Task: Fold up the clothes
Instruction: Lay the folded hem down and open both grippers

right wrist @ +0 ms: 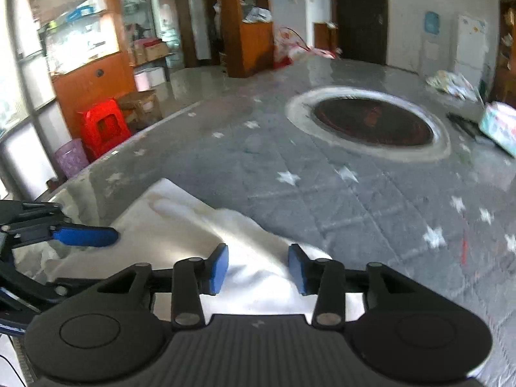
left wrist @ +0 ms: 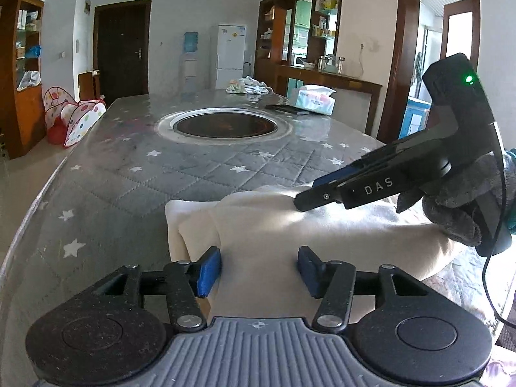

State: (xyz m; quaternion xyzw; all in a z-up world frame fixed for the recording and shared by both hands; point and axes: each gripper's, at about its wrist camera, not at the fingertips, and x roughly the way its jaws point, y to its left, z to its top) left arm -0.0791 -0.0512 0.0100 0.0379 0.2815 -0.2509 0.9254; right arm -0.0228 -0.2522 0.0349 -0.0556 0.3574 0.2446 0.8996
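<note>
The left tool [left wrist: 259, 272] is held nearest the lens with its blue pads spread apart over the cream garment [left wrist: 274, 225], nothing being clasped. The right tool [right wrist: 258, 269] is likewise spread wide above the same cloth [right wrist: 180, 225]. The garment is seen lying folded on the near edge of the star-quilted desk [left wrist: 193, 167], before a round recessed hotplate [left wrist: 224, 125].

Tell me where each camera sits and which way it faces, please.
Left wrist: behind the open left gripper, looking along the table toward the fridge; right gripper and gloved hand show.
Right wrist: behind the open right gripper, facing shelves and door; left gripper's tip at left.
Shared: cream garment, round inset.
</note>
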